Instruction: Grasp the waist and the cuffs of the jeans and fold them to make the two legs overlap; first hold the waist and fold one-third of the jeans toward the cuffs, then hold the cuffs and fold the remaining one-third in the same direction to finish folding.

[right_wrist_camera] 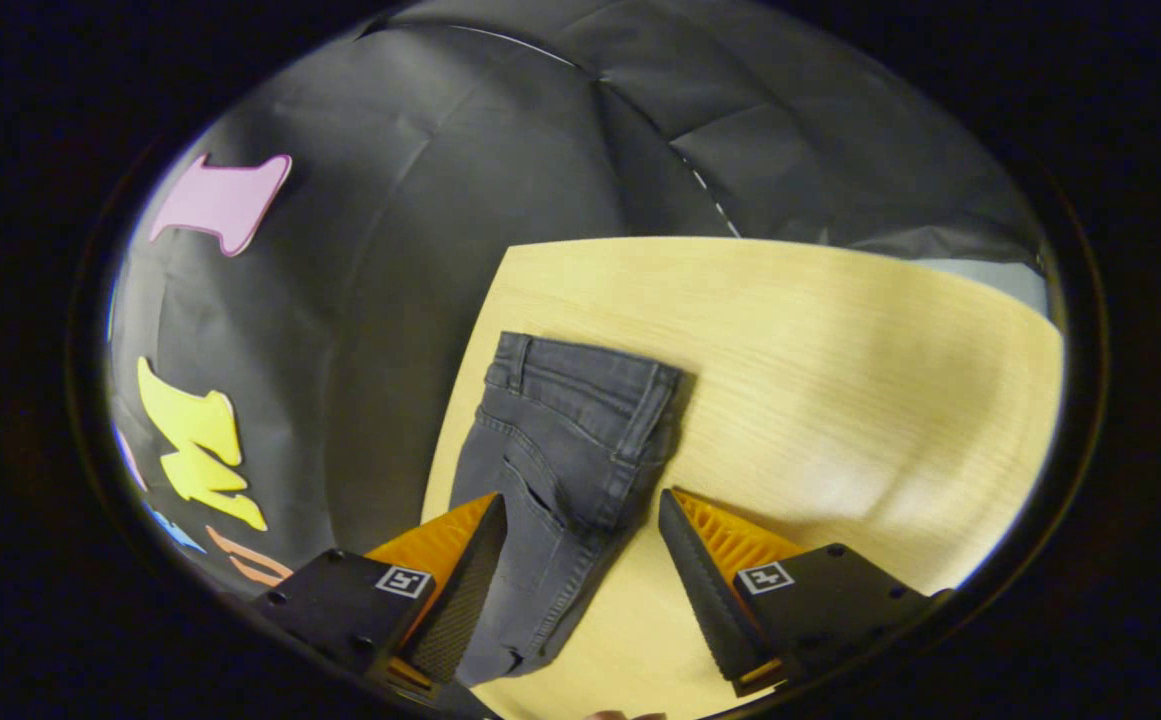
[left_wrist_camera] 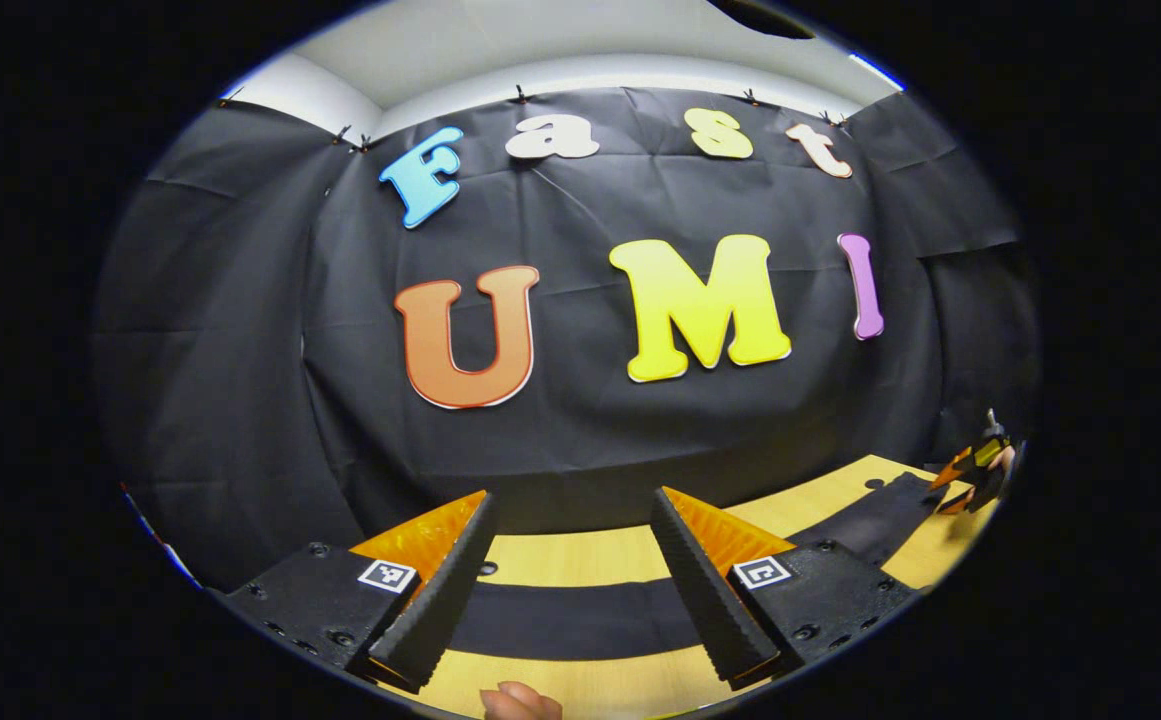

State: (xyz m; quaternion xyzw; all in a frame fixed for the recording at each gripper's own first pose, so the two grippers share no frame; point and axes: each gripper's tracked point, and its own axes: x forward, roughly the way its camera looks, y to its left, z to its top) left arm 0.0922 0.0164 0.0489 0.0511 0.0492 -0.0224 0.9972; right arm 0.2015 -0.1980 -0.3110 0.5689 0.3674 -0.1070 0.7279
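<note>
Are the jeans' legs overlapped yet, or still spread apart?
Overlapped: the jeans lie on the table as one narrow strip, waistband halved. Thirds not yet folded; both grippers hover open.

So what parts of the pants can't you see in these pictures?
- Cuffs: in the right gripper view the jeans run off the bottom edge between the open fingers.
- Middle: in the left gripper view the left gripper covers part of the dark strip.
- Right gripper: tiny at the edge, its jaws unreadable there.

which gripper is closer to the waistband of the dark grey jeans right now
Right. The right gripper hangs open over the dark grey jeans near their waistband; the left gripper hangs open over a leg.
</note>
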